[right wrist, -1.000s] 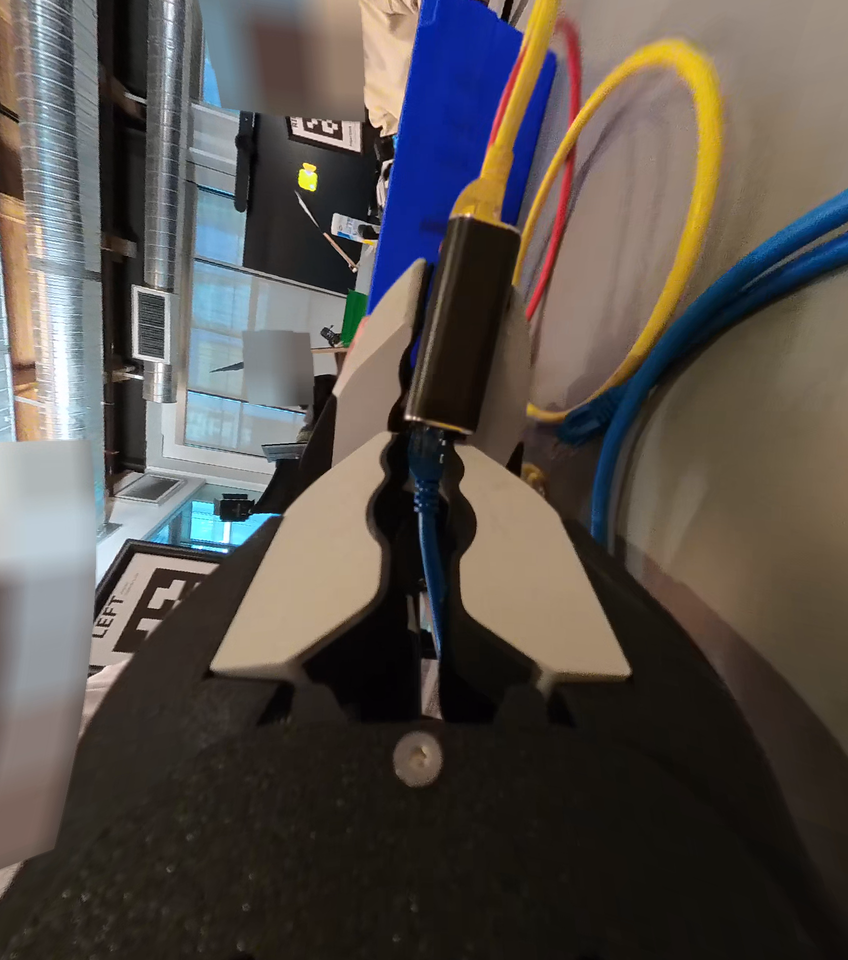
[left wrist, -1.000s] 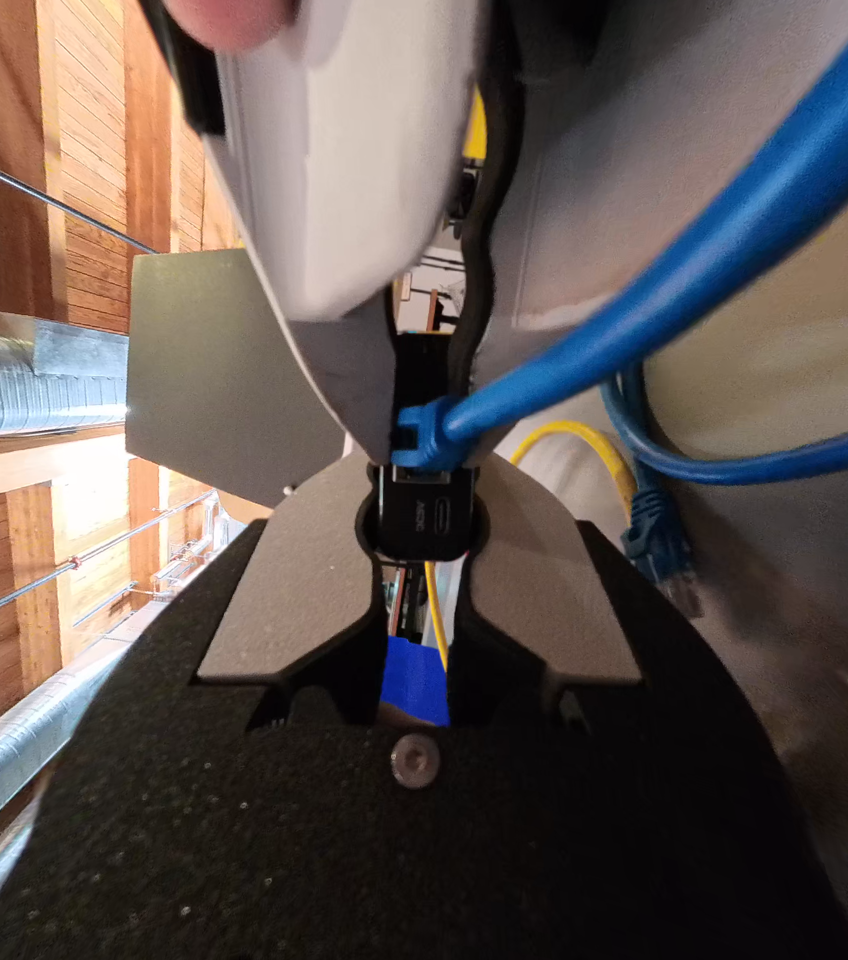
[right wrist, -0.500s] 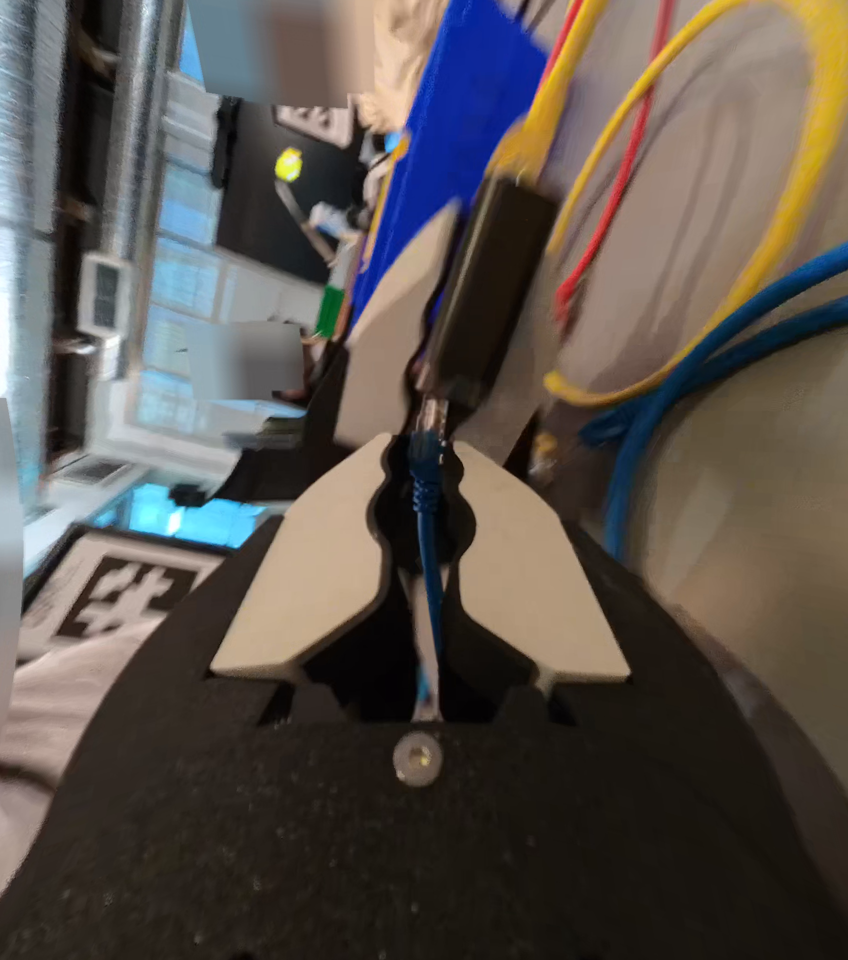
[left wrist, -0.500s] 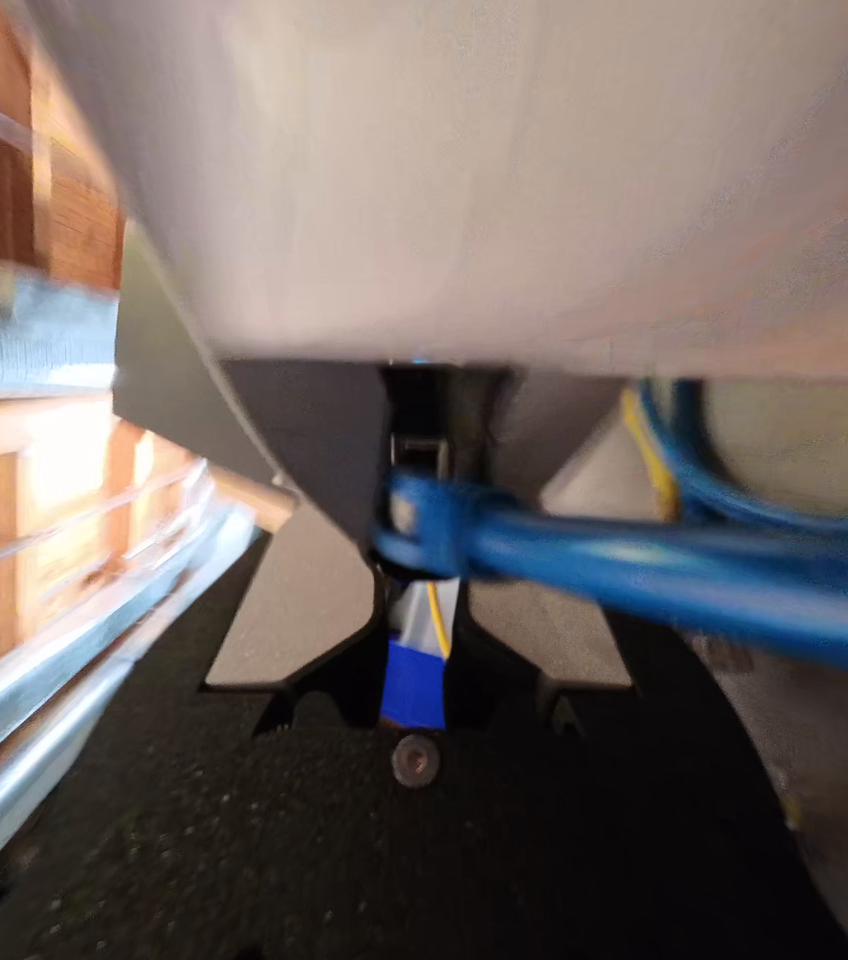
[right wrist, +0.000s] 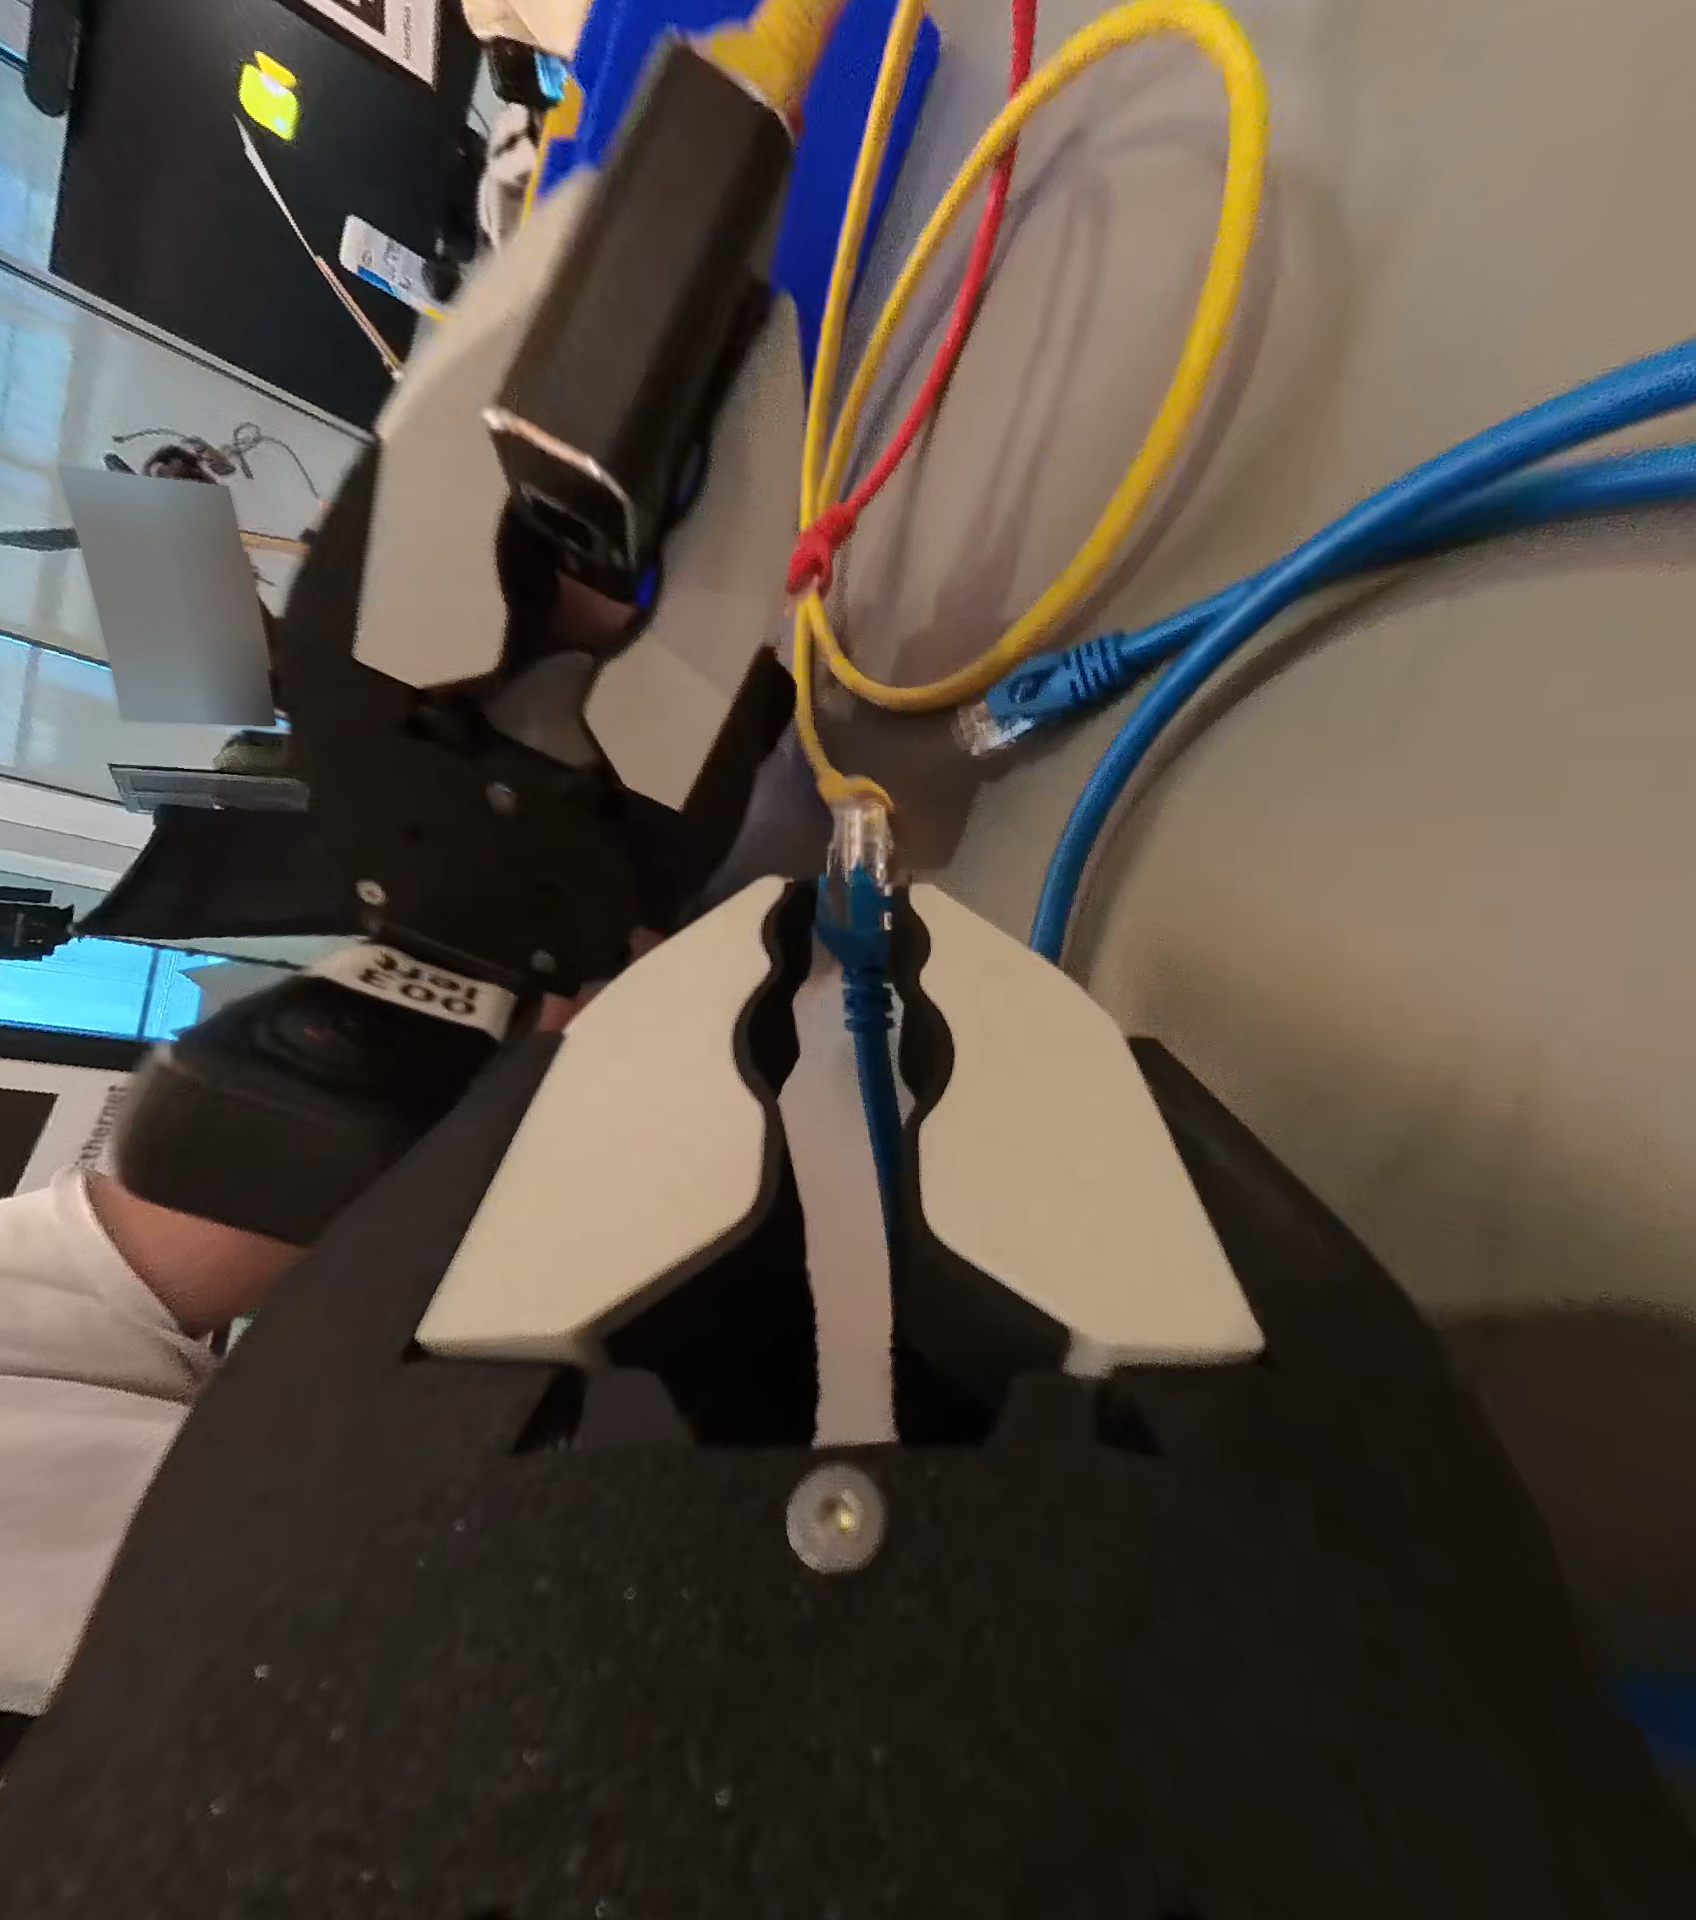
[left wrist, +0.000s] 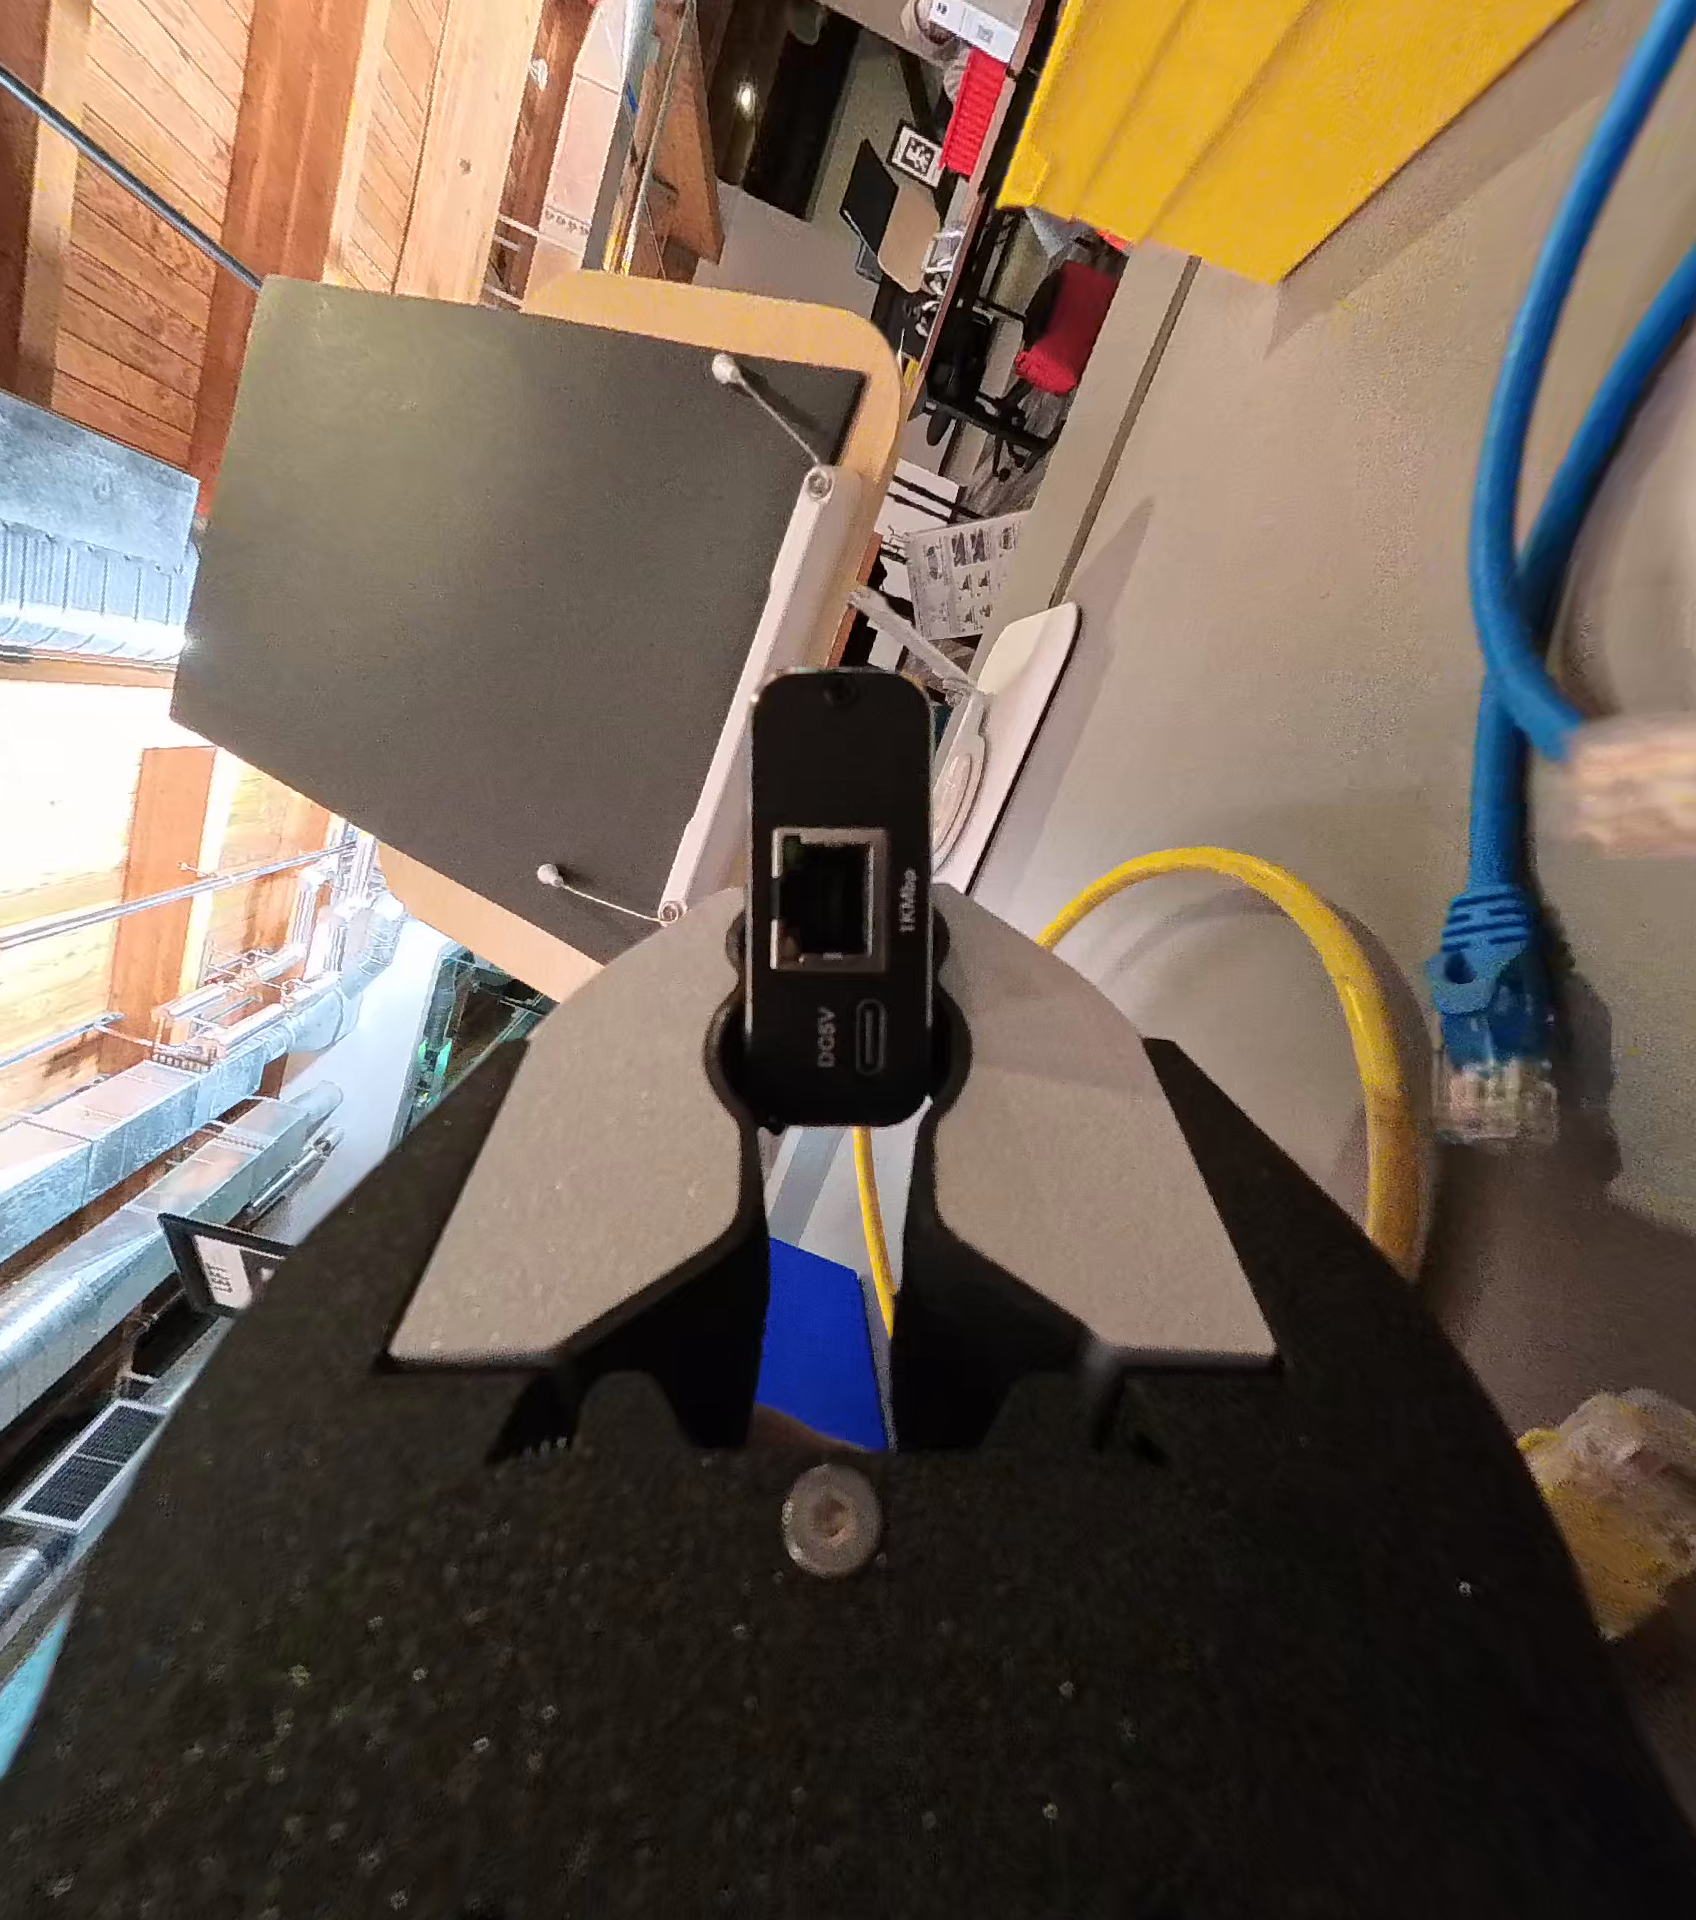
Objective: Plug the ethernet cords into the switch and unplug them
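Switch [left wrist: 842, 914], small black box, clamped between the closed fingers of the left gripper [left wrist: 839, 1023] and held off the grey table [left wrist: 1239, 644]; its one network socket faces the left wrist camera and stands empty, with a smaller slot socket below it. Blue cord [right wrist: 1426, 520], long, lying in loops on the table; one plug end [right wrist: 854, 914] is pinched in the closed right gripper [right wrist: 849, 940], plug tip poking out past the fingertips, well apart from the switch; its other plug [left wrist: 1493, 1029] lies loose on the table. Yellow cord [left wrist: 1322, 987], looped on the table, one end running toward the far face of the switch, though whether it is seated there cannot be told; a loose yellow plug [right wrist: 859, 821] lies just beyond the right fingertips. Red cord [right wrist: 958, 312], thin, knotted around the yellow loop. Risks, as judged: the loops could snag and drag the plug askew when it is carried; the narrow grip on the plug boot may let it twist, so the latch meets the socket on the wrong side; a hard push could slide the switch within the left fingers. Markings: small white print beside both sockets on the switch face, a white tag on the left gripper body and a black-and-white marker card behind; wording not transcribed.
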